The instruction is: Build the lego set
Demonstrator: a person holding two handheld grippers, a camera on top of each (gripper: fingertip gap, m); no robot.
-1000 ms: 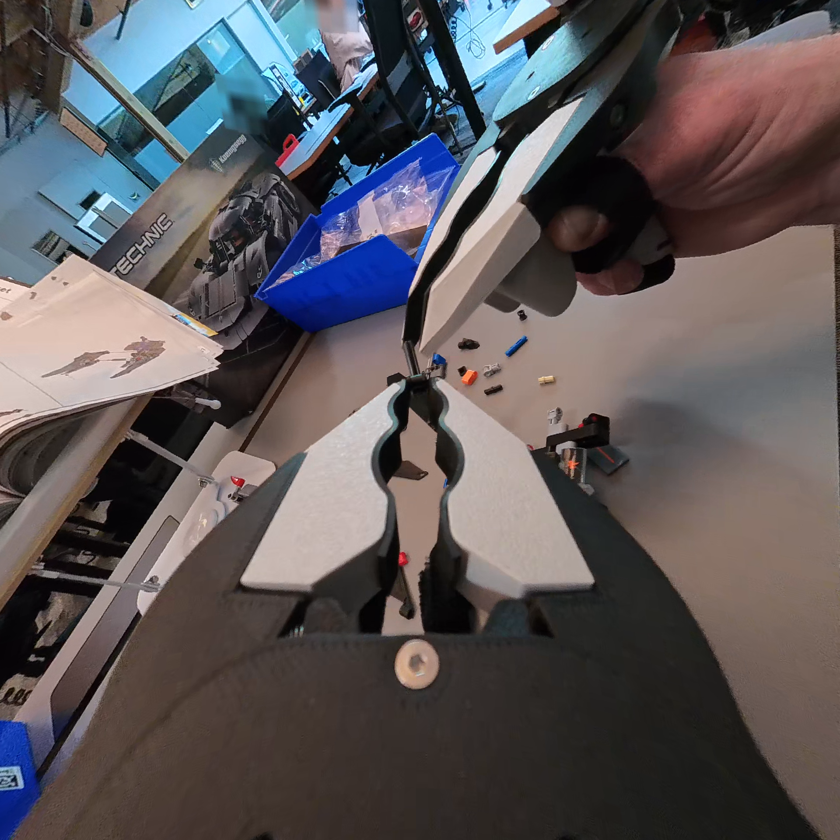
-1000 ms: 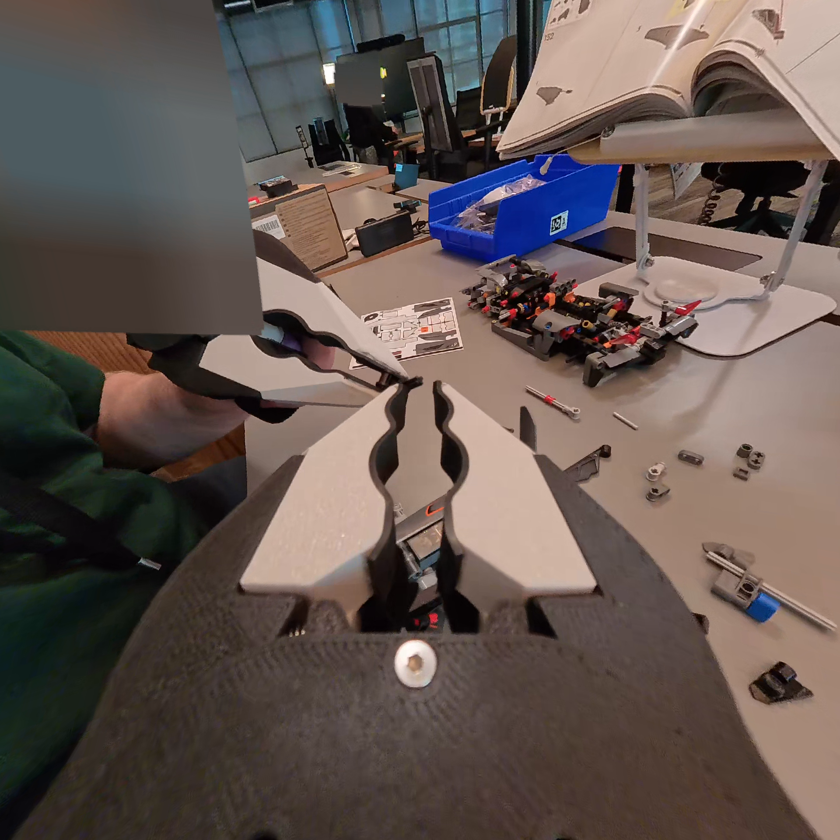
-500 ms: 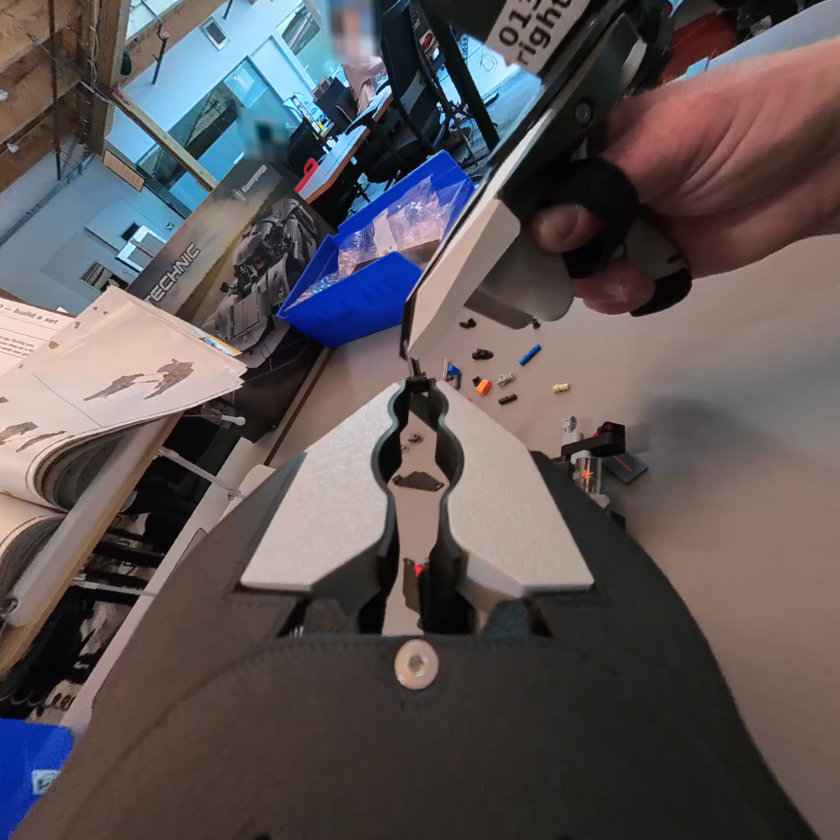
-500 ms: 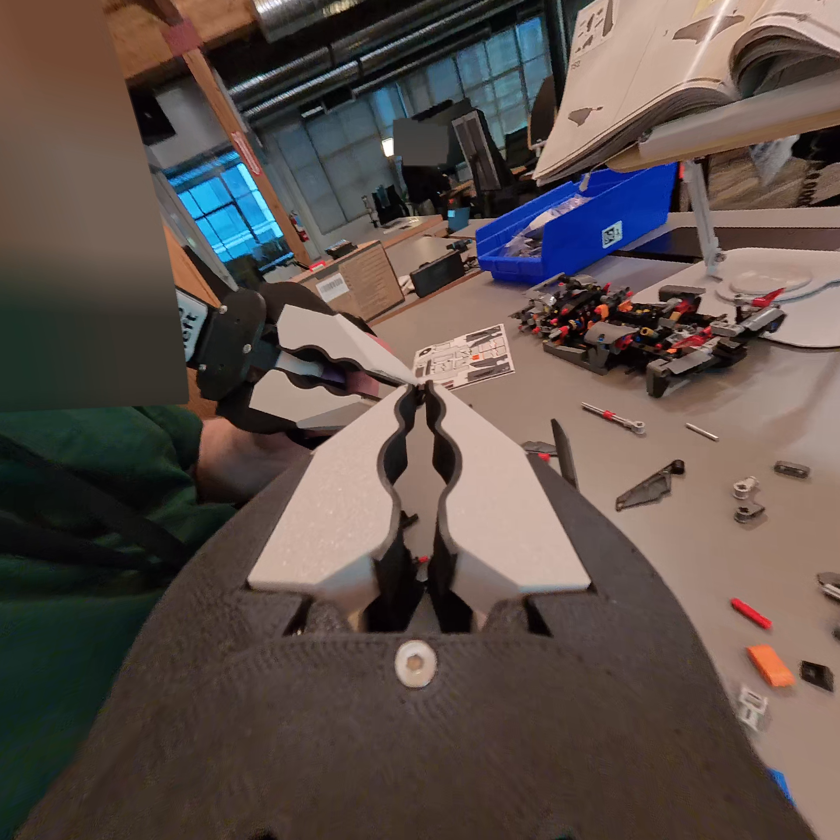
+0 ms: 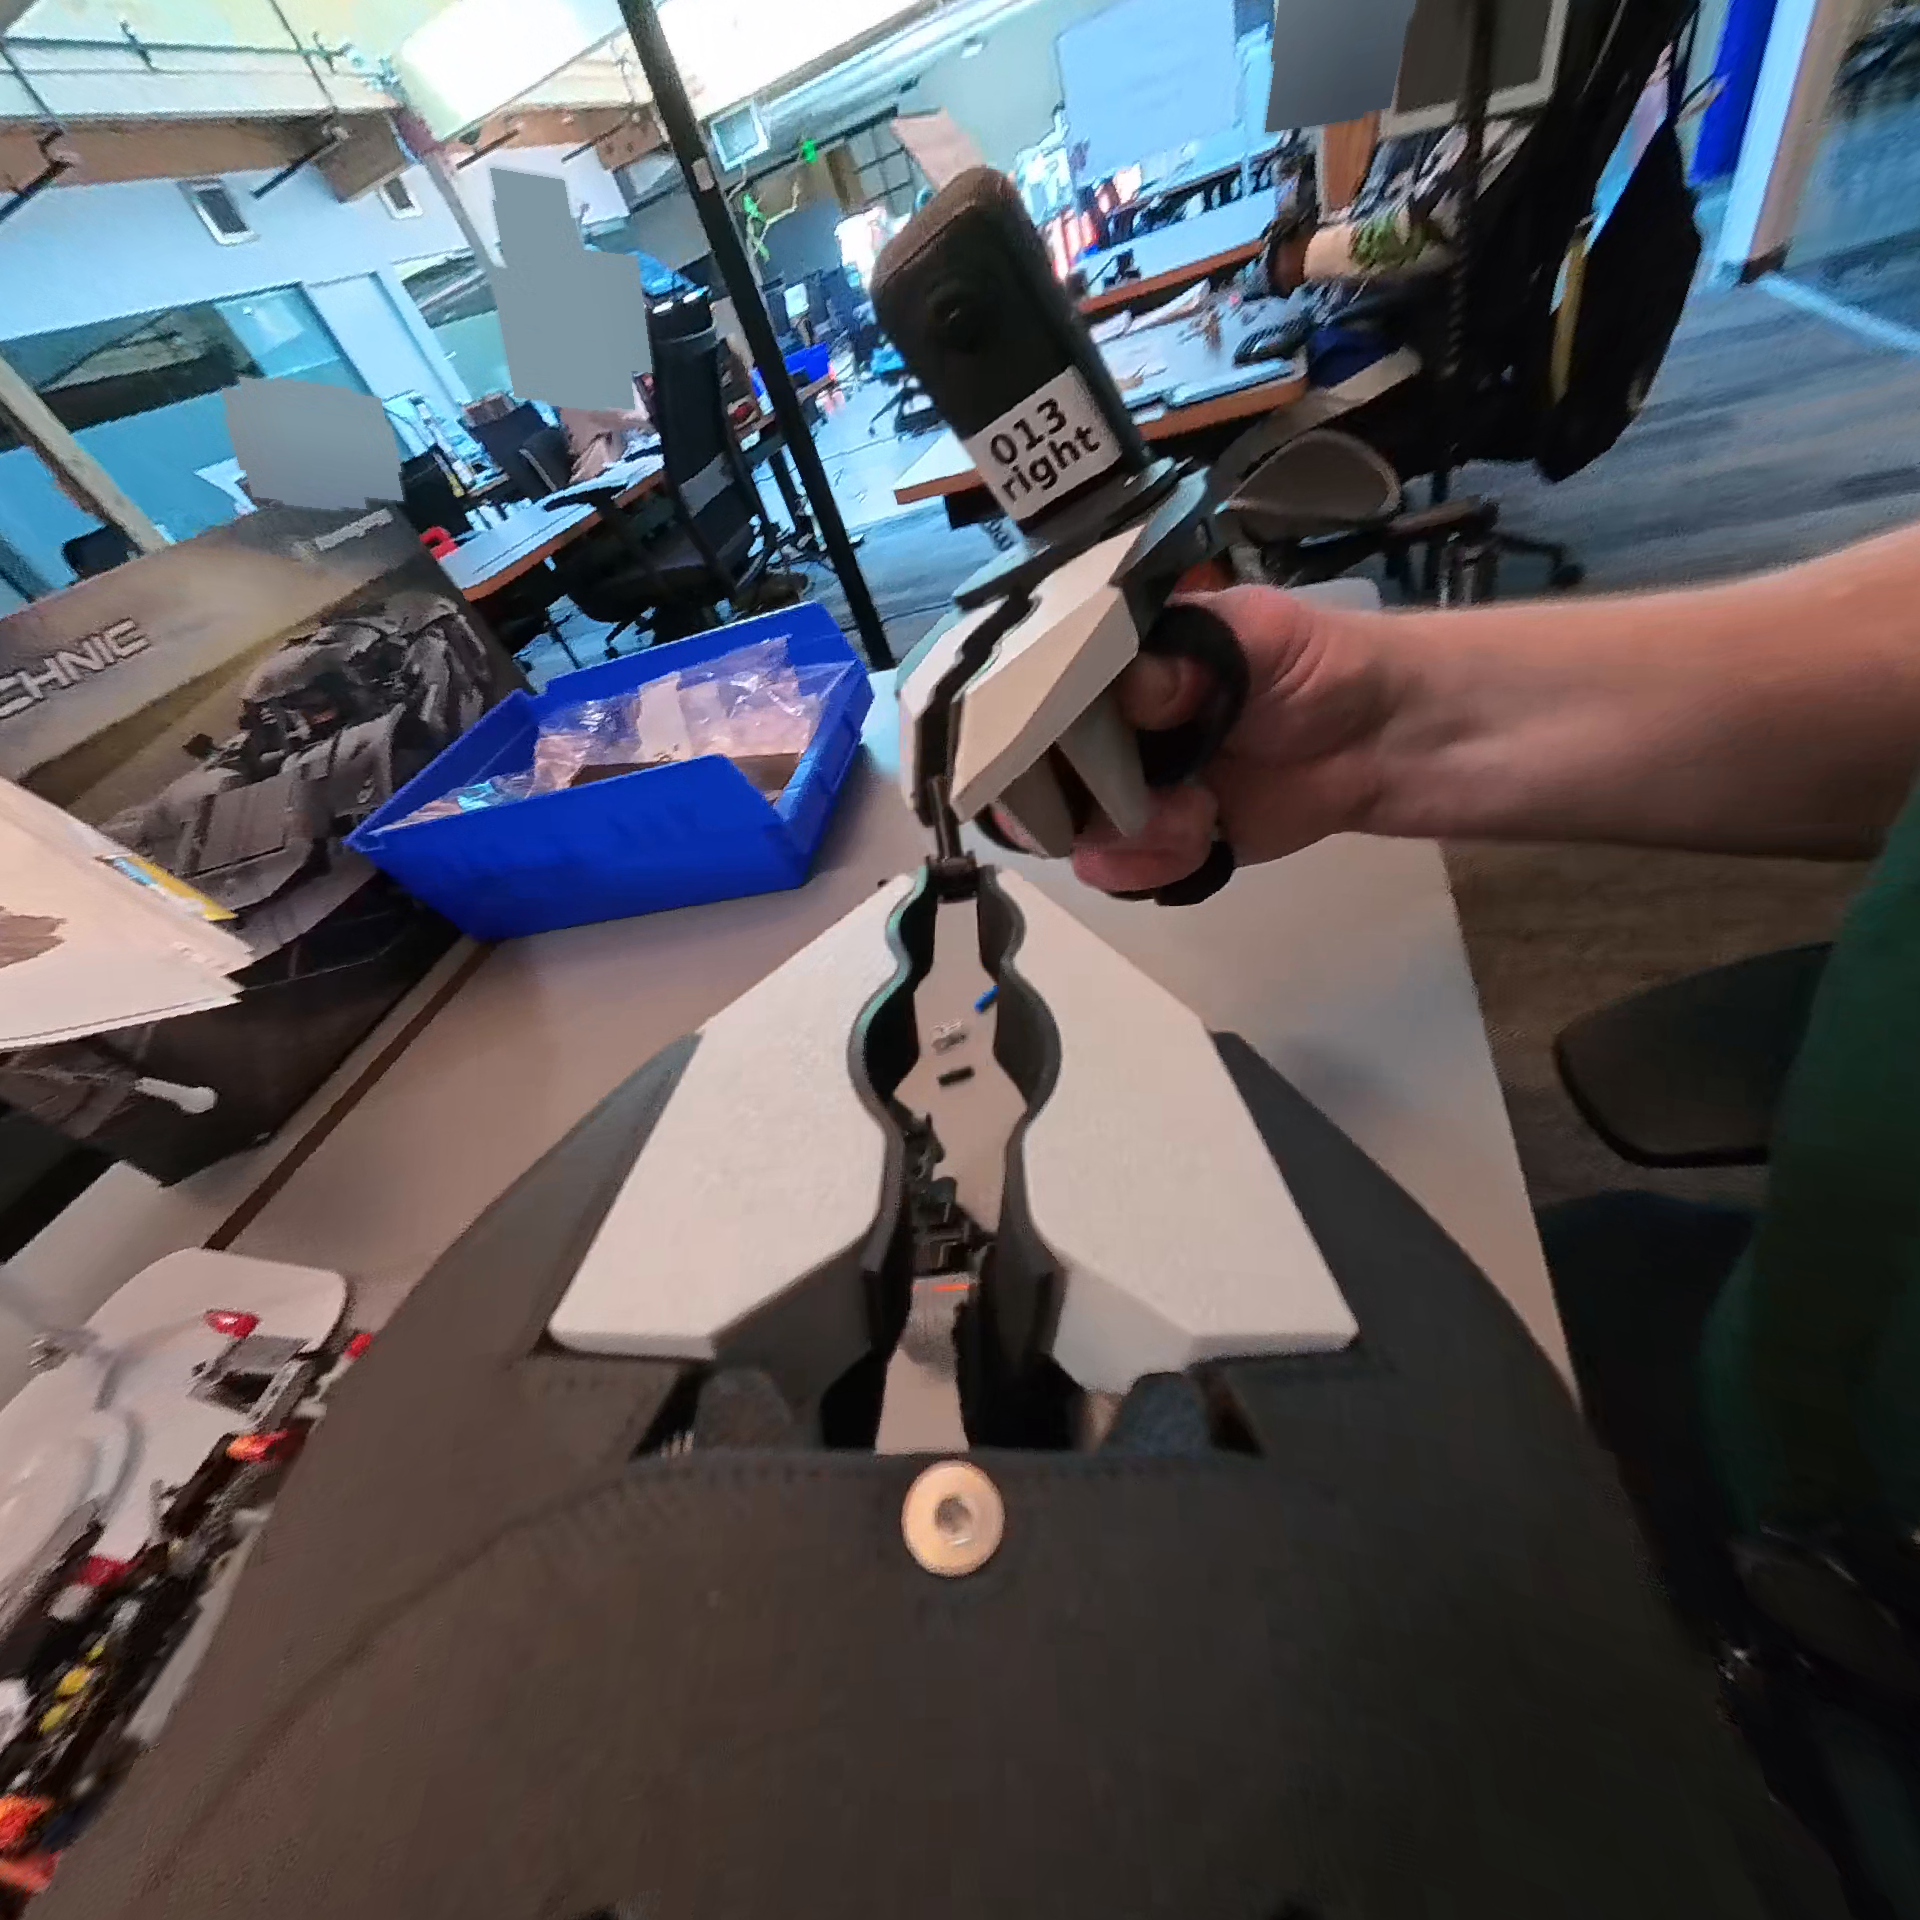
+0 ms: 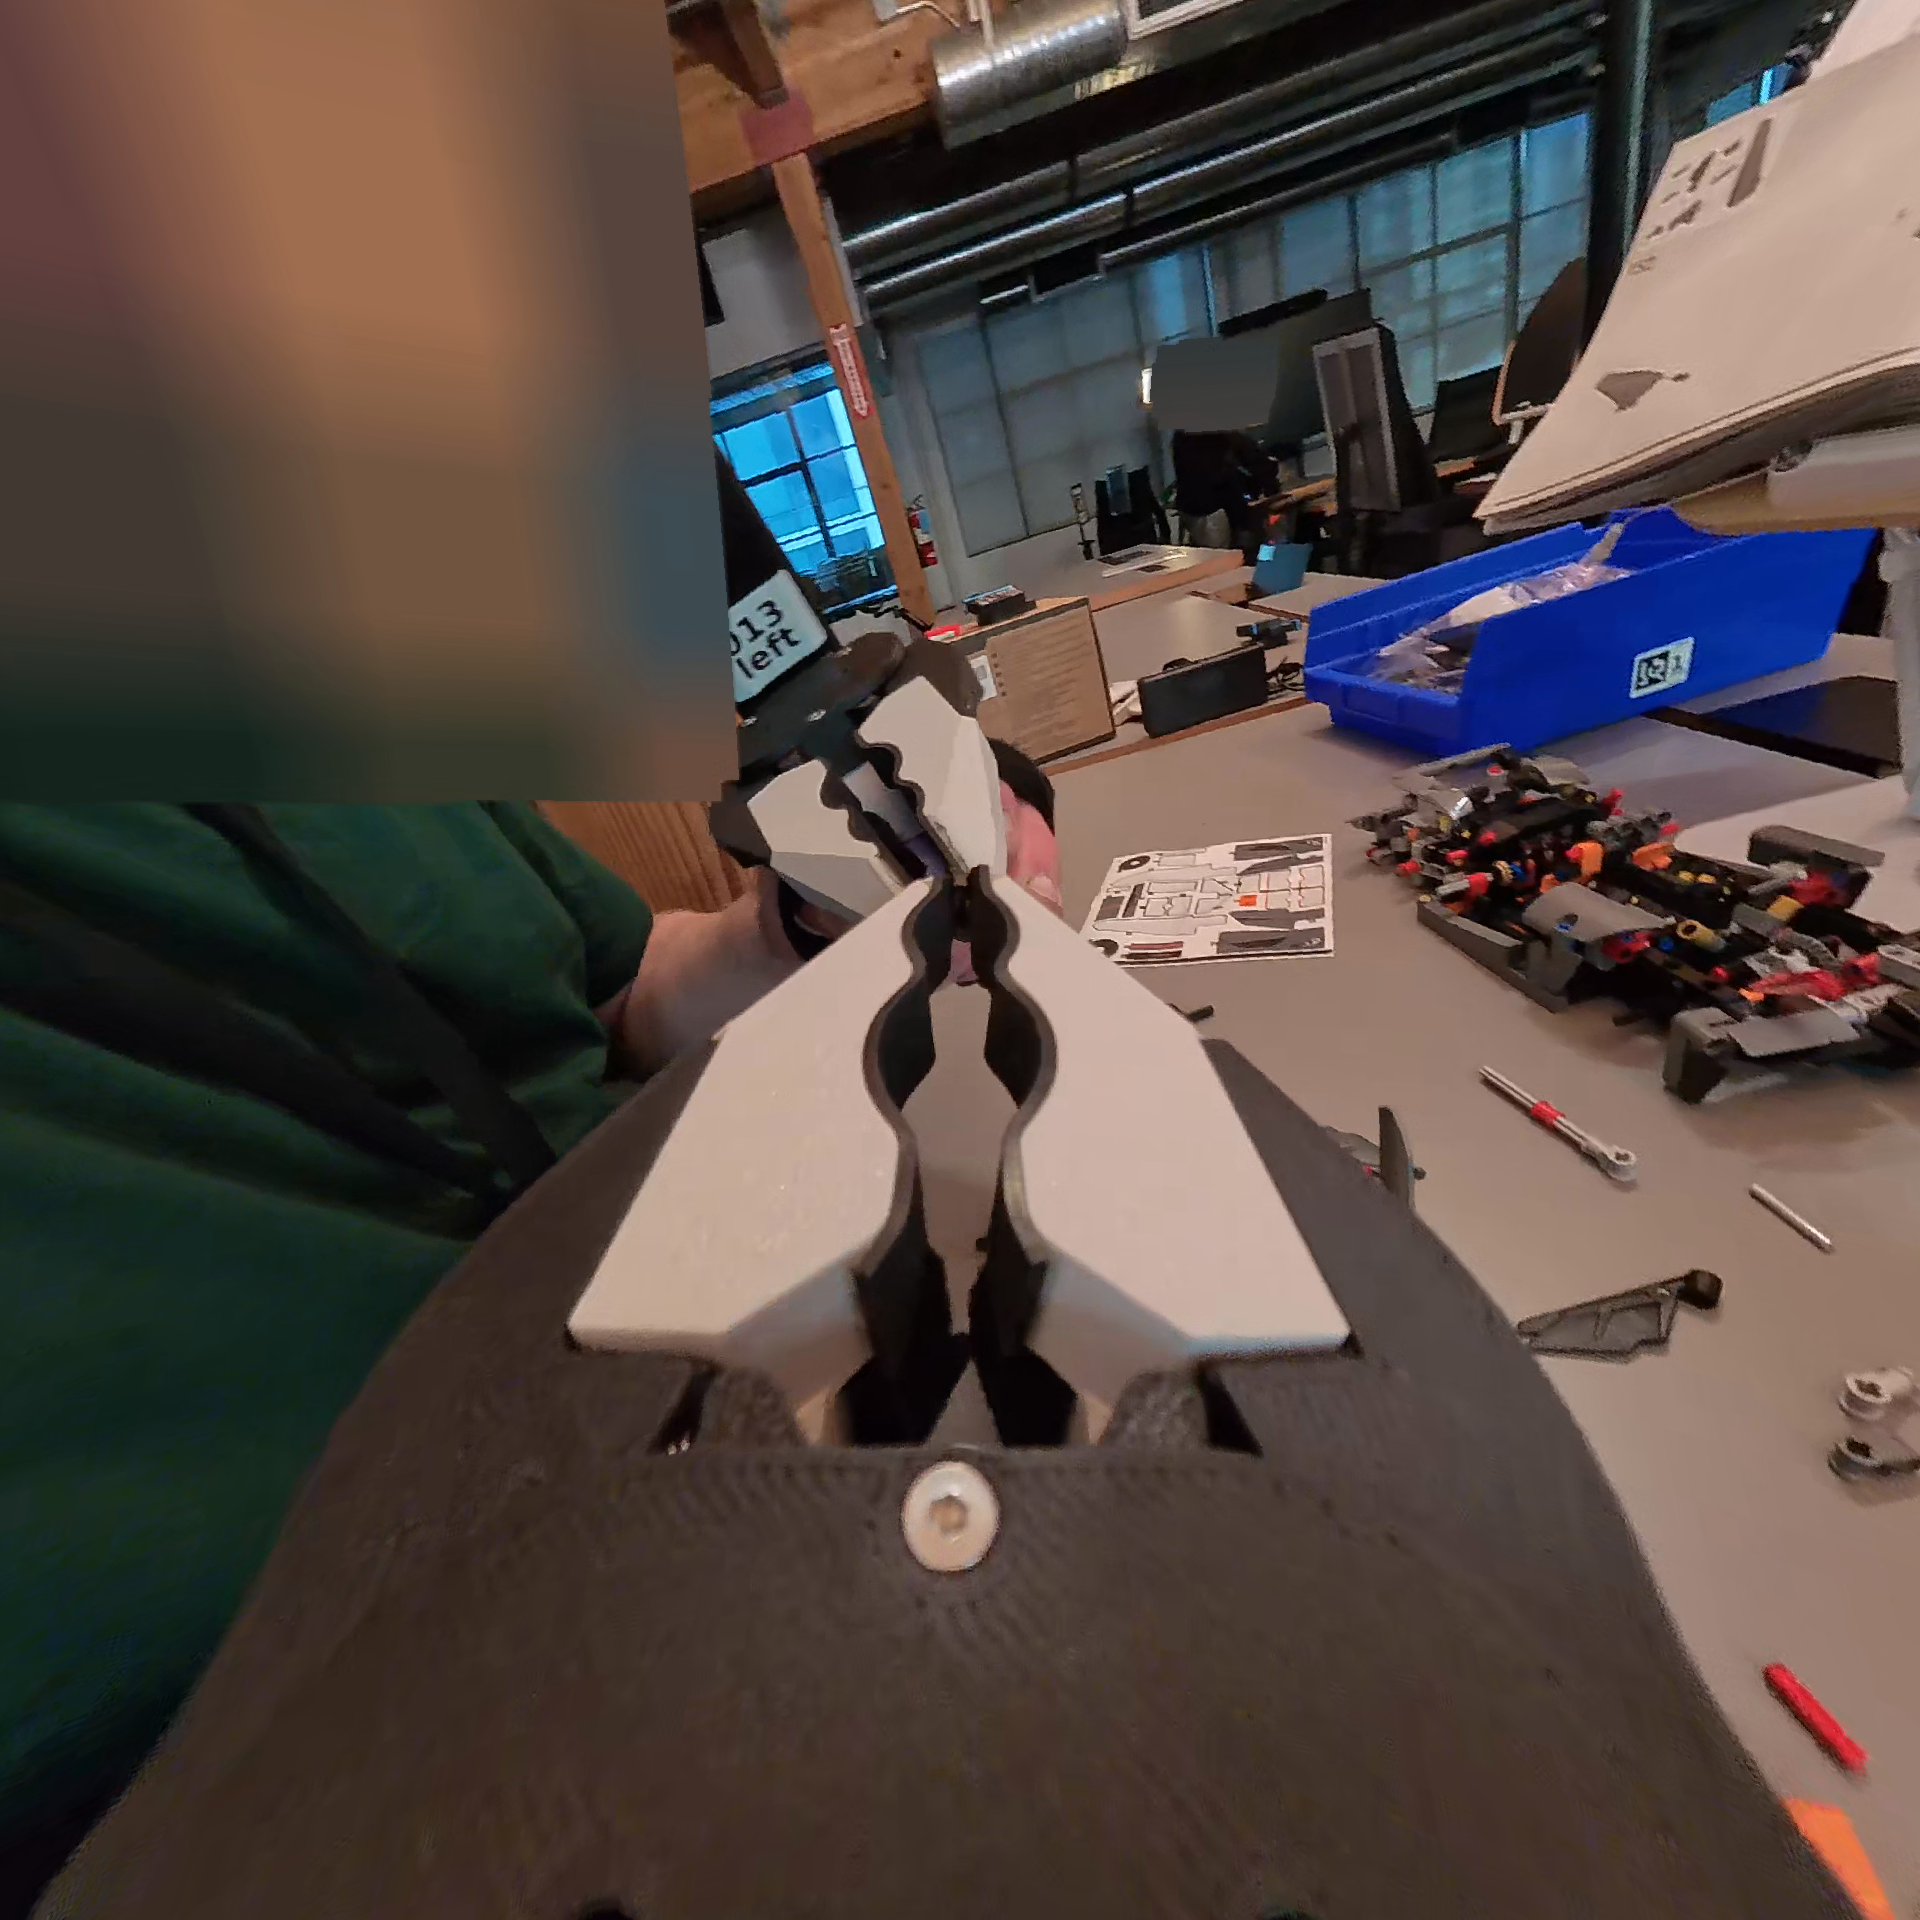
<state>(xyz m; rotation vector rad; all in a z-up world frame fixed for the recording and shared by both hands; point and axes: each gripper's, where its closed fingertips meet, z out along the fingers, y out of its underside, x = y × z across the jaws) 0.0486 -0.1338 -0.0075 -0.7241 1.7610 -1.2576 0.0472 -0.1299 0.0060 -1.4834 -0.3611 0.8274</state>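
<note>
My left gripper (image 5: 948,883) is shut on a small dark connector (image 5: 951,871), held in the air above the grey table (image 5: 1299,987). My right gripper (image 6: 961,883) is shut on a thin dark pin (image 5: 940,821). In the left wrist view the right gripper (image 5: 928,790) comes down from above, and its pin meets the connector tip to tip. In the right wrist view the left gripper (image 6: 935,868) touches my fingertips, and the held pieces are mostly hidden there. The partly built dark model (image 6: 1662,914) lies on the table to the right.
A blue bin (image 5: 623,800) with plastic bags, the set's box (image 5: 239,727) and an open instruction book (image 6: 1745,312) stand at the back. A sticker sheet (image 6: 1216,899), a red-marked axle (image 6: 1553,1122), a dark panel piece (image 6: 1621,1314) and grey connectors (image 6: 1875,1423) lie loose. My two grippers' fingertips are within a few centimetres of each other. The left tips stand about 30 centimetres off the partly built dark model (image 6: 1662,914).
Both grippers have risen and tilted up off the table while staying shut and tip to tip. The right gripper now stands more upright above the left one.
</note>
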